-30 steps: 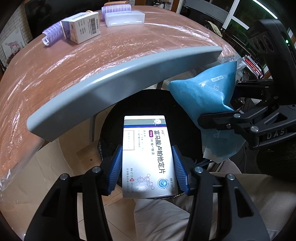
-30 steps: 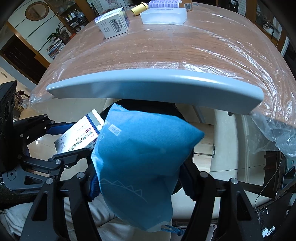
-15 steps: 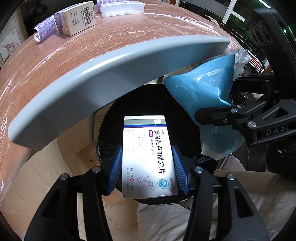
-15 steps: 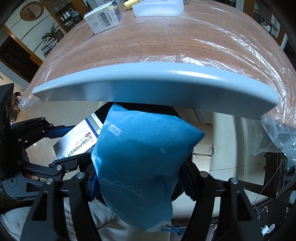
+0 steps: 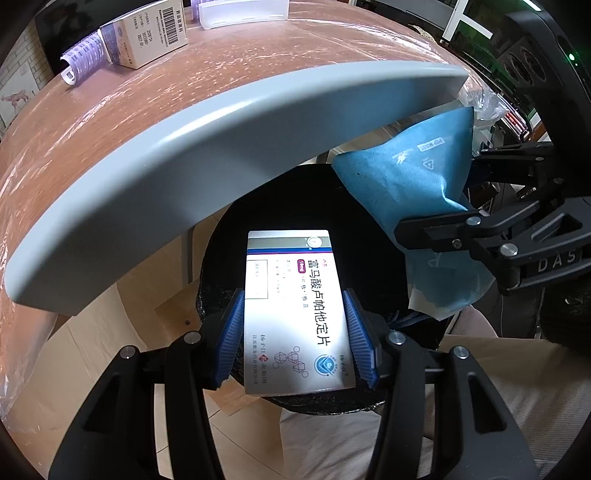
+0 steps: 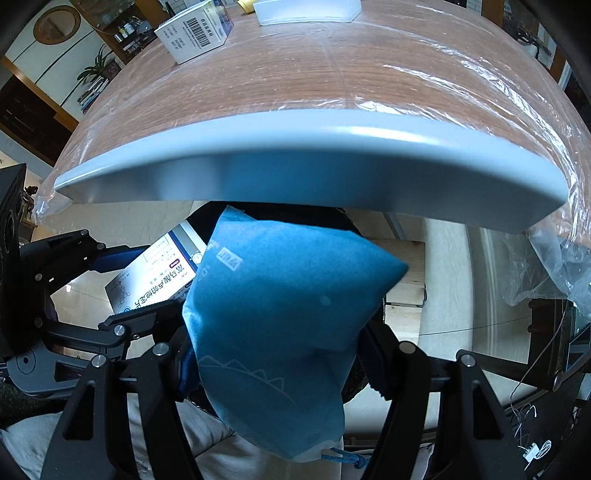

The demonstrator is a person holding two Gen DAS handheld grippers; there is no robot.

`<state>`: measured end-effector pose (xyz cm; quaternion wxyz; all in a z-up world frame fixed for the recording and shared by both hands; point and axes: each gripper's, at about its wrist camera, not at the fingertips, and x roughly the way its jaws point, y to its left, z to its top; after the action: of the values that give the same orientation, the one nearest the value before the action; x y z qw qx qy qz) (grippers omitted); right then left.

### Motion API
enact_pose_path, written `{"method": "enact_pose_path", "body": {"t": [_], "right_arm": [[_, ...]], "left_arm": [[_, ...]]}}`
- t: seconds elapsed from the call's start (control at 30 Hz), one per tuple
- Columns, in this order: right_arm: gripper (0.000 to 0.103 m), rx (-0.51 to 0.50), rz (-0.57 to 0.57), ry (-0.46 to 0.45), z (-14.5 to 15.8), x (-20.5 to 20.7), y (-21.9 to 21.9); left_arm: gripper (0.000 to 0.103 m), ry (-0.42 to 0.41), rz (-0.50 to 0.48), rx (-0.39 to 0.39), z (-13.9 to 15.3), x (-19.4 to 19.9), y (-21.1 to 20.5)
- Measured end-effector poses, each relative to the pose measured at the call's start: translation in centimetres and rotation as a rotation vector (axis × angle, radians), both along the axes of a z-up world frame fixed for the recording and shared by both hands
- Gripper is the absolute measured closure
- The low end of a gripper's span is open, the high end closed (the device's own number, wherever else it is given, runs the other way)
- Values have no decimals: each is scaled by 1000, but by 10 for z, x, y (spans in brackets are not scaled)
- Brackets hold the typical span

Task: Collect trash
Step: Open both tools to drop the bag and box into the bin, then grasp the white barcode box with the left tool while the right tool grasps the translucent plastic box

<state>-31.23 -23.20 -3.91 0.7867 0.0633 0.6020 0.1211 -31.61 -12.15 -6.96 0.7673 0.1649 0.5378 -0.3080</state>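
My left gripper (image 5: 295, 332) is shut on a white medicine box (image 5: 295, 314) with Chinese print, held flat over the black round bin (image 5: 229, 251) below the table edge. My right gripper (image 6: 280, 362) is shut on a puffy blue packet (image 6: 280, 314), also held over the bin (image 6: 347, 218). In the left wrist view the blue packet (image 5: 417, 192) and the right gripper (image 5: 436, 225) show at the right. In the right wrist view the medicine box (image 6: 155, 277) and the left gripper (image 6: 122, 284) show at the left.
The wooden table (image 5: 184, 110), wrapped in plastic film, has a grey front edge (image 6: 314, 166) just above both grippers. On it stand a barcode box (image 5: 147, 37), a purple strip (image 5: 81, 59) and a clear white tray (image 6: 306, 11). Trousers (image 5: 351, 435) lie below.
Both grippers have sunk lower and closer under the table edge, with the box and the blue packet still held over the bin.
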Motion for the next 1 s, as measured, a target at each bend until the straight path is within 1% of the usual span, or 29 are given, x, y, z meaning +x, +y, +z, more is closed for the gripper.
{"method": "enact_pose_path", "body": {"t": [0.07,0.1,0.13,0.17,0.2,0.23,0.27,0.37,0.47,0.53,0.57,0.6,0.63,0.67,0.73,0.77,0.8,0.87,0.93,1.0], "right_arm": [[33,-1,-6,0,0,1,0],[33,-4,-15,-6,1,1,0],[28,0,-20,-13,2,1,0],[16,12,-23,-17,3,0,-2],[11,44,-20,-20,4,-1,-4],[10,62,-16,-19,5,-2,-4],[10,74,-12,-21,7,-5,-5],[10,64,-5,-43,18,-16,-8],[10,55,-26,-96,40,-29,-17],[10,53,-48,-159,63,-36,-23],[10,56,-60,-207,80,-38,-27],[9,56,-71,-255,95,-41,-30],[5,46,-91,-328,115,-42,-34],[4,38,-106,-382,127,-42,-37],[4,12,-179,-558,158,-41,-43],[4,5,-211,-597,163,-39,-46],[4,3,-254,-613,167,-28,-50],[4,39,-276,-561,163,-3,-55],[4,63,-311,-487,153,28,-57],[4,85,-332,-439,145,50,-58]], "left_arm": [[49,-1,6,-16,1,0,0],[45,5,8,-39,2,1,1],[37,18,14,-69,4,3,3],[25,20,23,-93,5,2,5],[22,18,32,-121,8,2,8],[22,21,42,-146,11,1,12],[22,27,49,-152,13,1,13],[22,31,67,-158,19,-3,21],[22,18,75,-187,37,-10,31],[22,-7,70,-220,56,-16,38],[21,-32,61,-248,73,-18,41],[13,-61,51,-280,91,-19,43],[8,-90,47,-304,104,-19,44],[3,-147,50,-337,122,-19,46],[2,-253,82,-380,147,-16,50],[2,-298,122,-393,157,-8,52],[2,-310,160,-397,160,1,52],[2,-289,242,-378,157,27,51],[2,-258,320,-341,149,54,48],[2,-240,355,-324,140,72,49]]}}
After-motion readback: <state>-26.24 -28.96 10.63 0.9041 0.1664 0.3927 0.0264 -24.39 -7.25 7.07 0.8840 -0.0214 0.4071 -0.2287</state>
